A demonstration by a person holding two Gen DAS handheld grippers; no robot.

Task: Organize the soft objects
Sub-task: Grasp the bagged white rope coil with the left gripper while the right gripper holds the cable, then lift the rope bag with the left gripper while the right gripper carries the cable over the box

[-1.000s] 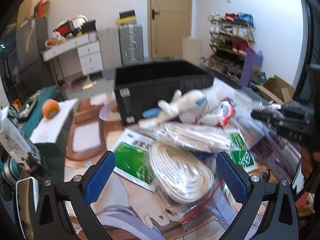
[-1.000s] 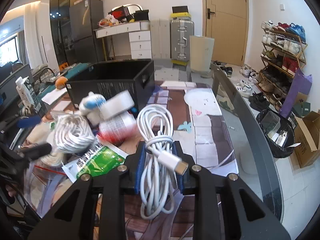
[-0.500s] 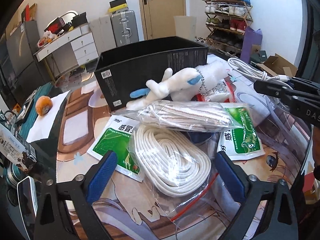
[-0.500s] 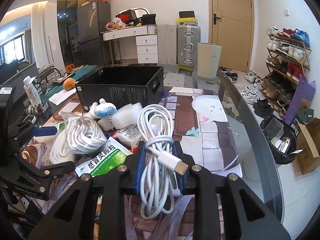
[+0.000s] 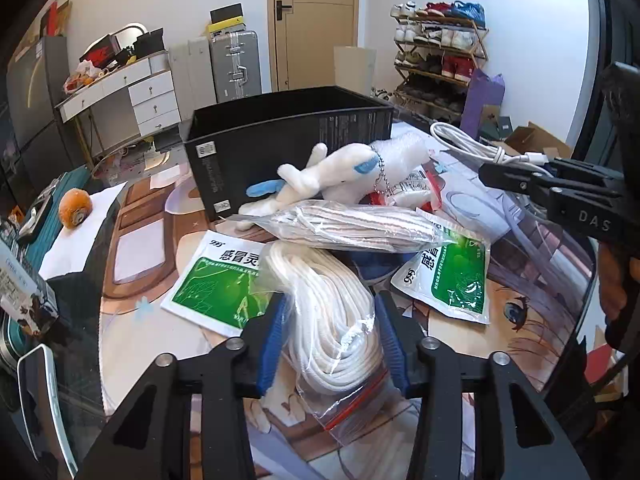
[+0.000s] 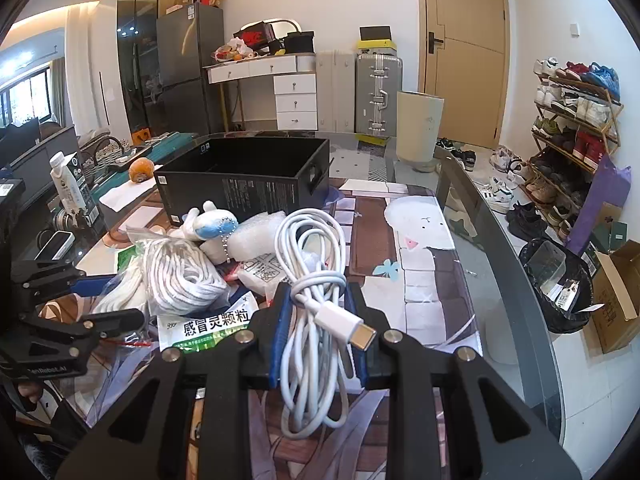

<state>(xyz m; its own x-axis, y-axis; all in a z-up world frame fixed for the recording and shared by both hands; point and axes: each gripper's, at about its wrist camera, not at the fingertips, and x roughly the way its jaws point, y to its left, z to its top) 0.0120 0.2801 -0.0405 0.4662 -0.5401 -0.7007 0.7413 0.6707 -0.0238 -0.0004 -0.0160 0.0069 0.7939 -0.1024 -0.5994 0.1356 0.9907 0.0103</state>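
My left gripper (image 5: 330, 334) is shut on a clear bag of coiled white rope (image 5: 332, 320) lying on the table. Behind it a second bag of striped cord (image 5: 352, 228) rests across the pile, with a white and blue plush toy (image 5: 332, 172) and bubble wrap (image 5: 404, 156) on top. My right gripper (image 6: 318, 330) is shut on a bundled white USB cable (image 6: 316, 280) and holds it above the table; it shows at the right of the left wrist view (image 5: 520, 178). An open black box (image 5: 288, 136) stands behind the pile.
Two green and white medicine sachets (image 5: 216, 276) (image 5: 452, 276) lie flat beside the rope. An orange (image 5: 74, 208) sits on white paper at the left, a milk carton (image 6: 72, 188) and a phone (image 5: 44, 396) near the left edge. The glass table edge (image 6: 516, 264) curves along the right.
My left gripper has closed from wide open onto the bag of white rope. The right gripper has kept its hold on the cable and drifted slightly.
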